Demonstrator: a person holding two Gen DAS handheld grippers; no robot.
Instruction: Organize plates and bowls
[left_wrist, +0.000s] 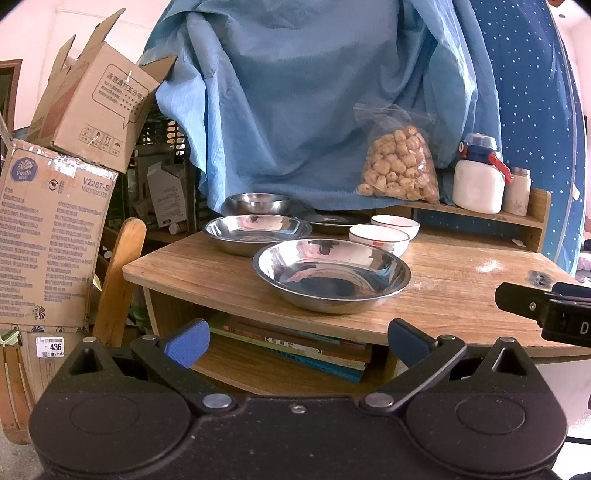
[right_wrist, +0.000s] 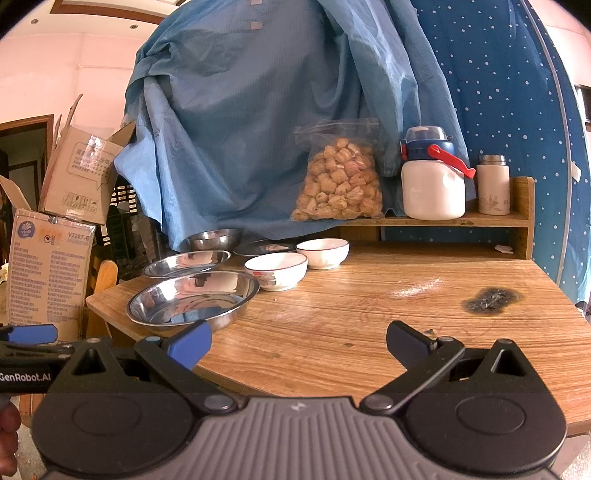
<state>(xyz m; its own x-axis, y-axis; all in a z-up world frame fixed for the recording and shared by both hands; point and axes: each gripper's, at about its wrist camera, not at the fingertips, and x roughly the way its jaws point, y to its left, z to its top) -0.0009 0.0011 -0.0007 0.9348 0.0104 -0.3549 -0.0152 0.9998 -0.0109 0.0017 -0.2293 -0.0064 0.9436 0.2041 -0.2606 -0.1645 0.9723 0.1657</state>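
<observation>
On the wooden table stand a near steel plate, a second steel plate behind it, a small steel bowl and a dark flat plate at the back. Two white bowls with dark rims sit right of the steel plates. My left gripper hangs open in front of the table edge, below the near plate. My right gripper is open over the table's front, empty.
A back shelf carries a bag of snacks, a white jug with a red handle and a white flask. Blue cloth hangs behind. Cardboard boxes and a wooden chair stand left. Books lie under the table.
</observation>
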